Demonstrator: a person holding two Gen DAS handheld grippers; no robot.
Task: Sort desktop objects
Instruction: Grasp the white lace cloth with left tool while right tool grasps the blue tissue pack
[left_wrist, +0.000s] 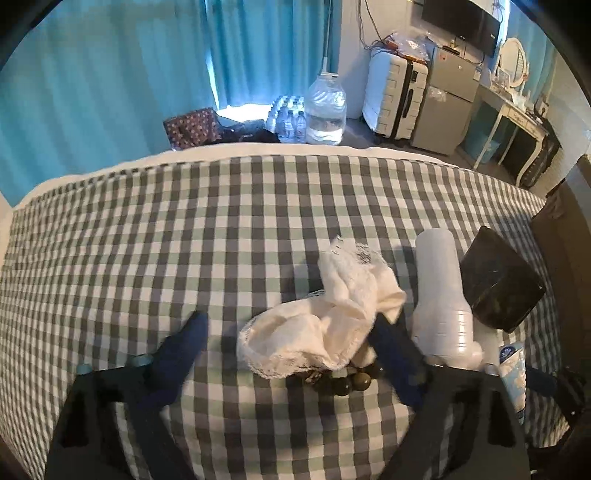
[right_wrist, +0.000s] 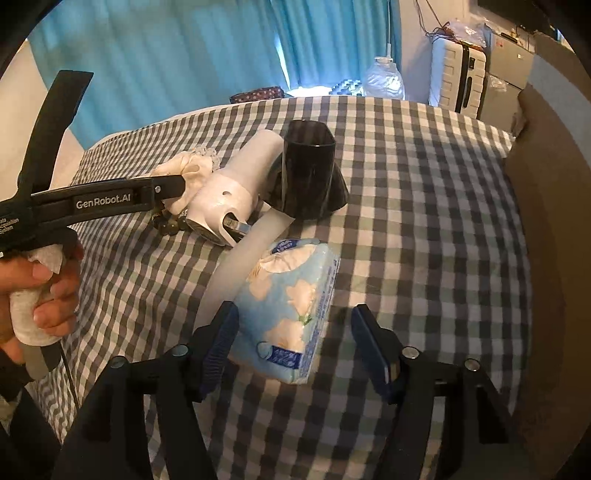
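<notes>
Left gripper (left_wrist: 291, 325) is straddling the soft, light lace-trimmed cloth (left_wrist: 347, 291), jaws wide, gripping nothing; right gripper (right_wrist: 295, 332), likewise part-open and empty, is bracketing the squashy tissue pack (right_wrist: 291, 295), probably best pinched across its sides.

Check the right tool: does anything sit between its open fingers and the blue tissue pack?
Nothing visible does. The right tool is open with the tissue pack already lying between its fingers, on the checked cloth. The white bottle lies beyond the pack.

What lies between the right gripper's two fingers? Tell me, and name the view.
The pale blue tissue pack lies between the right gripper's fingers, nearer the finger on the picture's left; checked cloth shows beside the other finger. The right wrist view shows this.
</notes>
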